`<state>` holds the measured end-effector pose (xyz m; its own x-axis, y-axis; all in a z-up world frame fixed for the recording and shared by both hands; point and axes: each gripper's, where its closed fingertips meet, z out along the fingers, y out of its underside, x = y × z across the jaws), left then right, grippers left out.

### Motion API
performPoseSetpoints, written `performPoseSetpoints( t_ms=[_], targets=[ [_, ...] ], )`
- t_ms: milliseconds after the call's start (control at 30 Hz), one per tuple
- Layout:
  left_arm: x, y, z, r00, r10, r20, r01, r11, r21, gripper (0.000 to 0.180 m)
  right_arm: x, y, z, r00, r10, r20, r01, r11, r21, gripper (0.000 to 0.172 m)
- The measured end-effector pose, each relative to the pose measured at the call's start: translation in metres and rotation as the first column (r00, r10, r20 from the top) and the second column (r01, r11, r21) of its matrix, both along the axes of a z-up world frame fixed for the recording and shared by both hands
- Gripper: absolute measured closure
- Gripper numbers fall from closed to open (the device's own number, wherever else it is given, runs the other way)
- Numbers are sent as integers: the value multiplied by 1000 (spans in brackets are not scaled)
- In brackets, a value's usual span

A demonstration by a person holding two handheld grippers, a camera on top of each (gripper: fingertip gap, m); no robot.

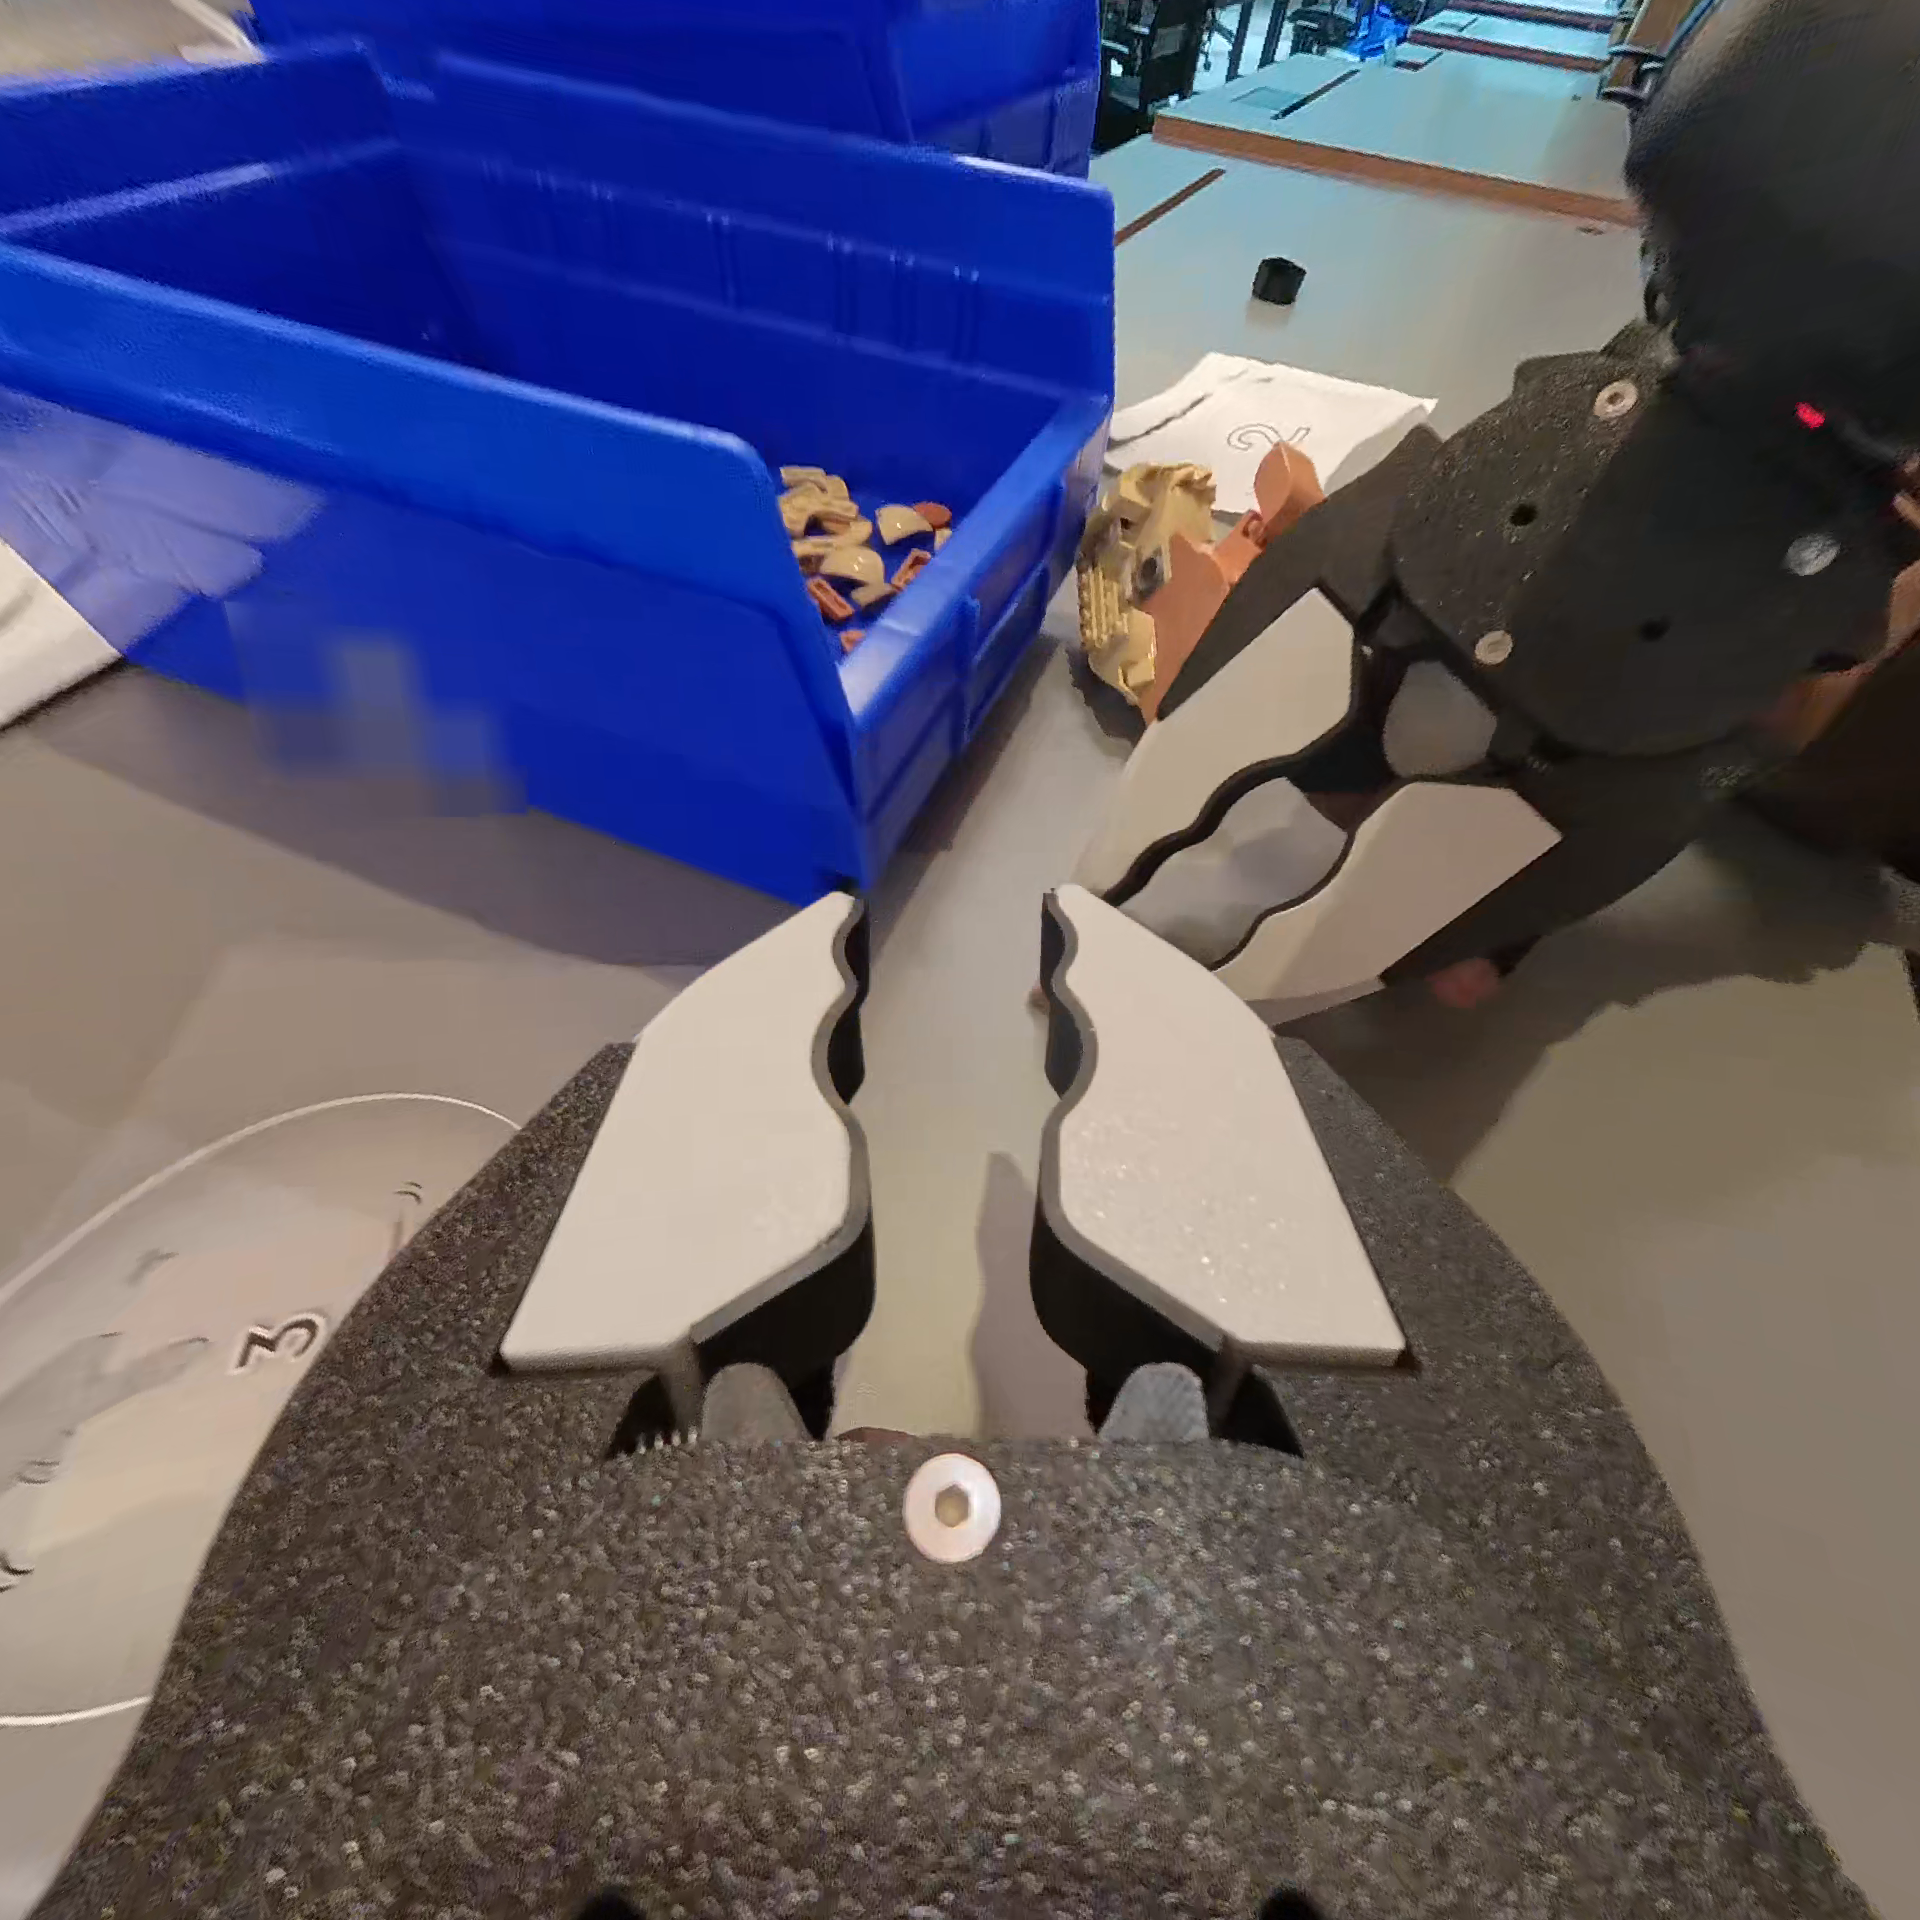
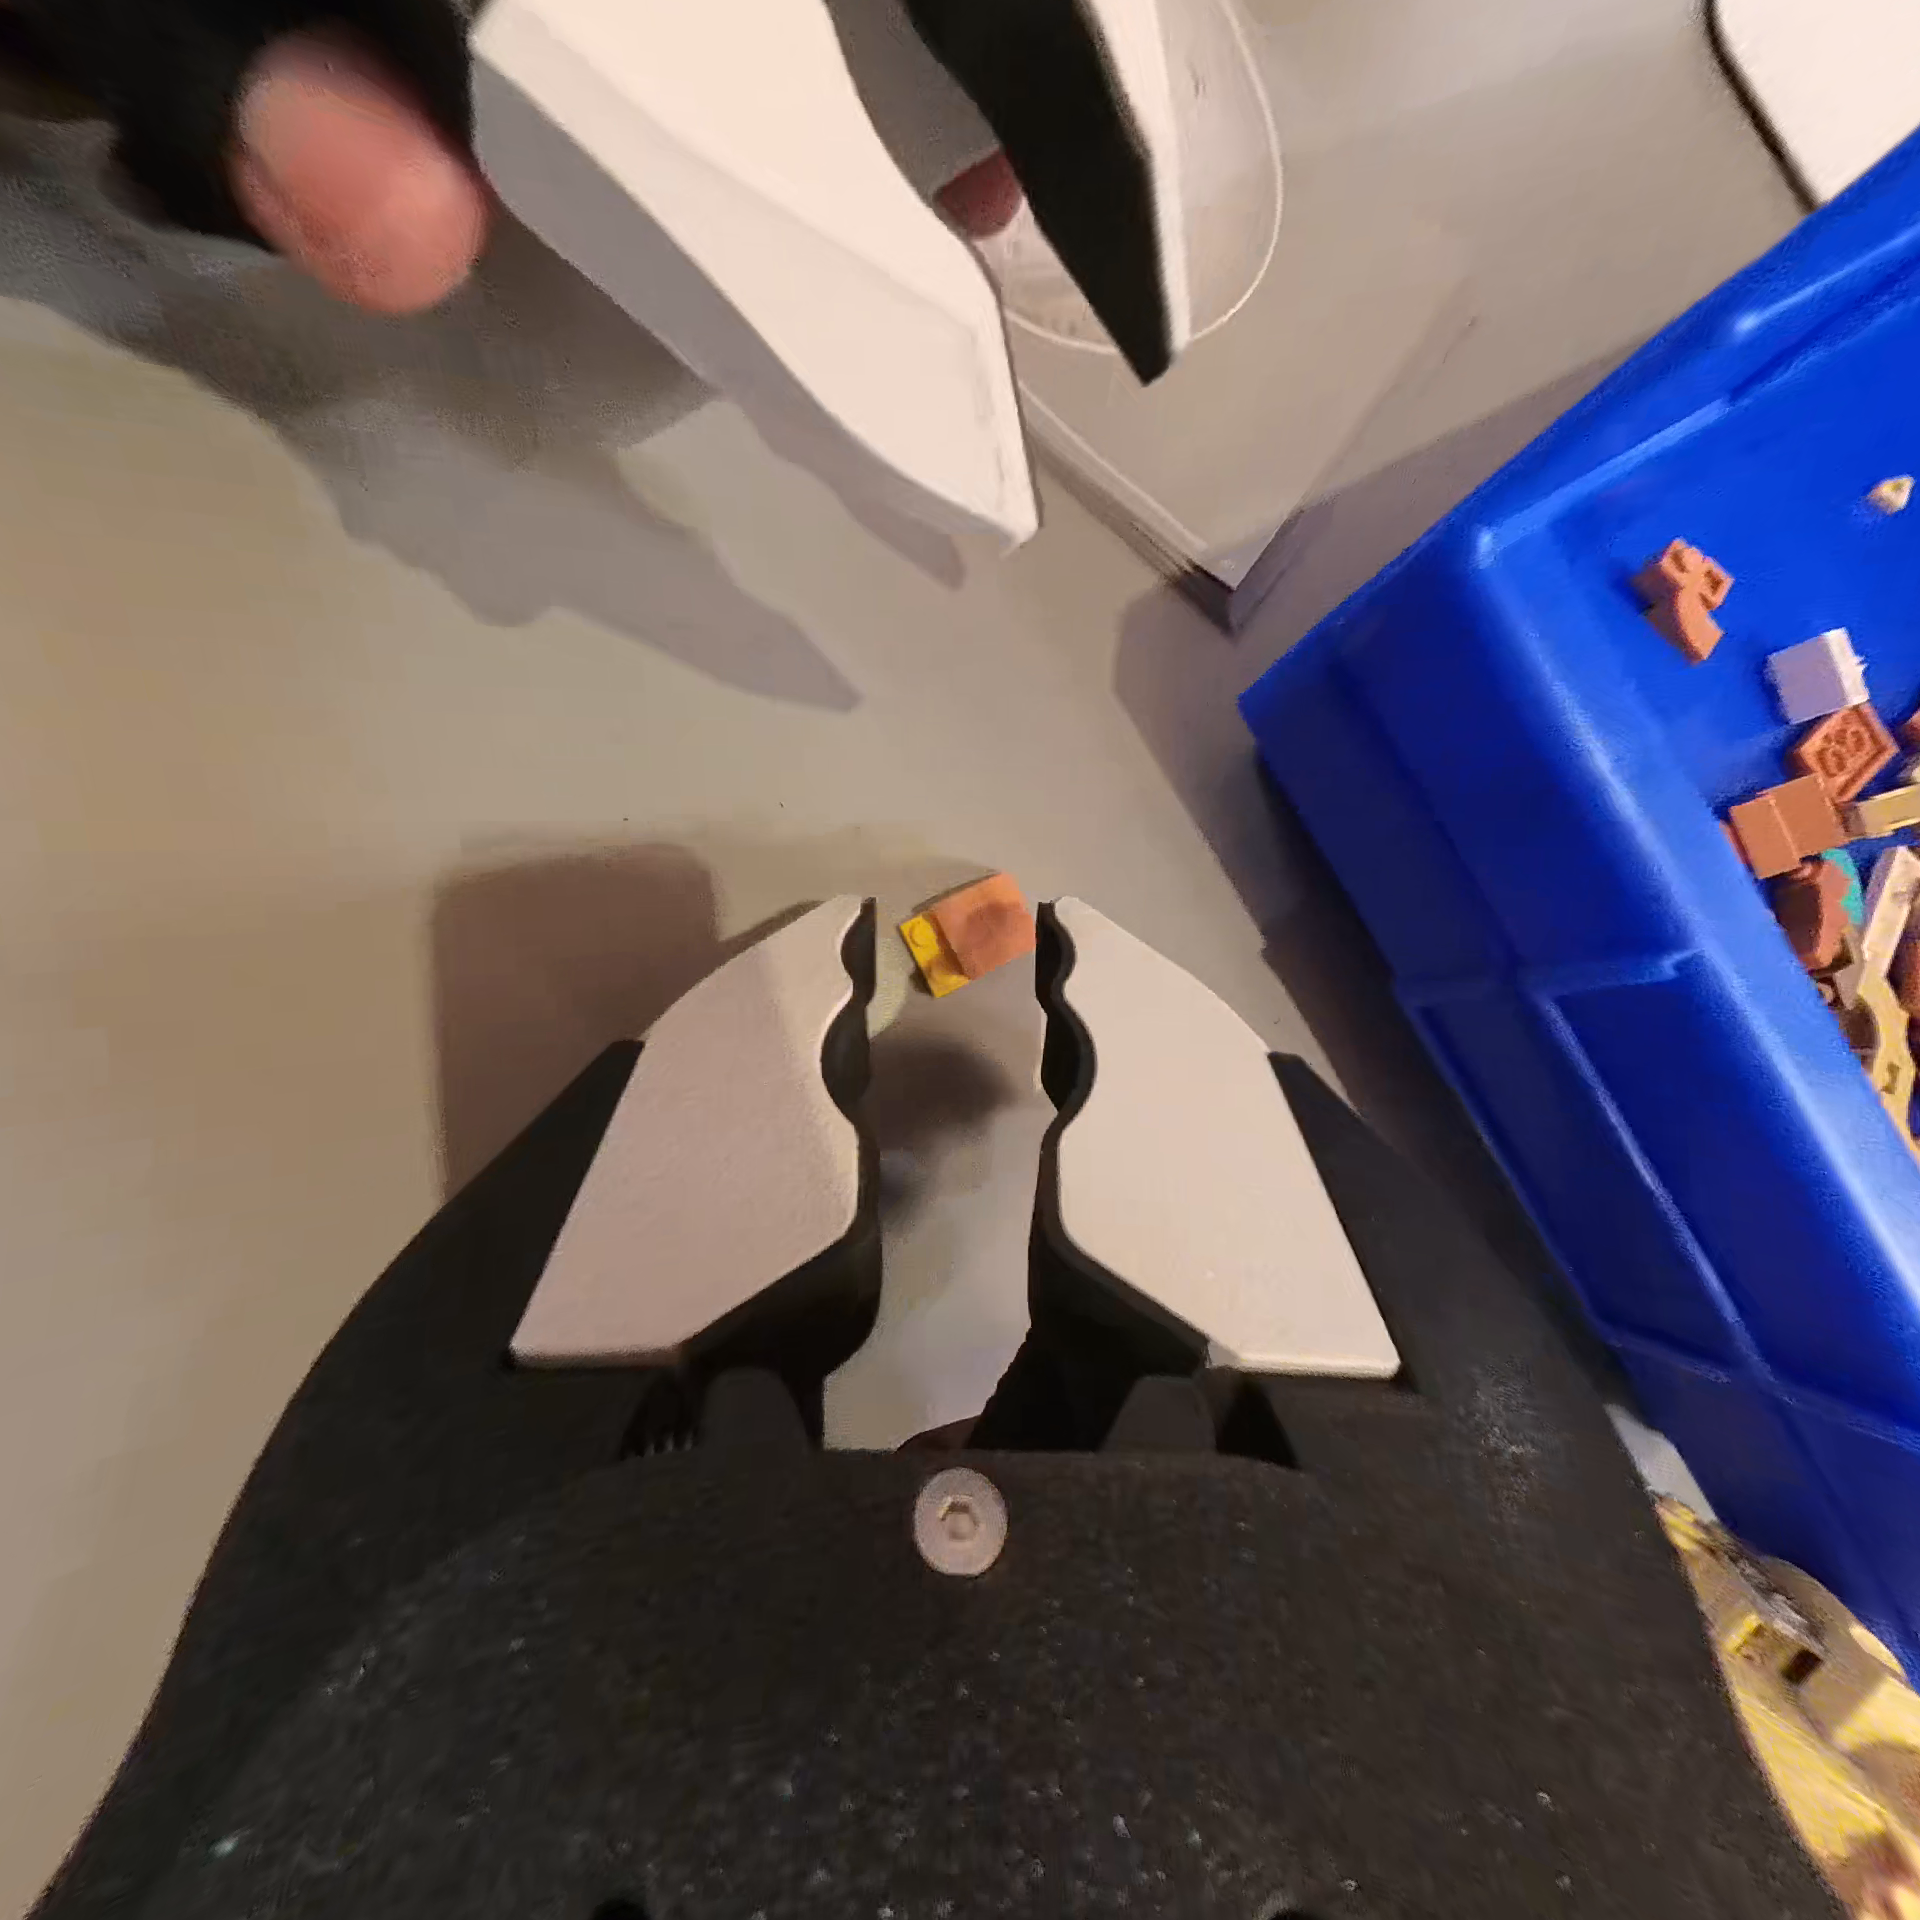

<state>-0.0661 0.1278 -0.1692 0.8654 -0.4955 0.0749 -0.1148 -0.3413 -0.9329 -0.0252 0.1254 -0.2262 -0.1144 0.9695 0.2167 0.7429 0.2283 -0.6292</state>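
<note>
Resting on the grey tabletop (image 2: 312, 831), a small orange-and-yellow brick piece (image 2: 971, 940) lies unpinched between the right gripper's (image 2: 954, 925) spread fingers; the left gripper (image 1: 954, 914), also spread, holds nothing beside the blue plastic bin (image 1: 914, 727).

surface: grey tabletop (image 1: 1403, 1195) | beyond: long wood-edged tables (image 1: 1382, 166), dim room

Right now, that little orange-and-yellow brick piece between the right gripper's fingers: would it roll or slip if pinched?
The brick piece lies flat on the table, so it probably won't roll. It looks stiff, light plastic. Being small and smooth, it might twist or skid when pinched.
</note>
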Motion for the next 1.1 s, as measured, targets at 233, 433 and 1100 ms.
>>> performPoseSetpoints(
  t_ms=[233,433,1100],
  targets=[
    [6,-10,-4,999,-41,-25,40,999,-19,149,-3,6,-13,996,-54,65,56,998,-28,147],
    [6,-13,-13,999,-39,5,40,995,-94,149,-7,10,-4,996,-84,-11,83,994,-74,159],
    [24,-2,1,983,124,137,-125,992,-5,162,-34,10,71,707,-551,-445,48,664,-746,162]
  ],
)
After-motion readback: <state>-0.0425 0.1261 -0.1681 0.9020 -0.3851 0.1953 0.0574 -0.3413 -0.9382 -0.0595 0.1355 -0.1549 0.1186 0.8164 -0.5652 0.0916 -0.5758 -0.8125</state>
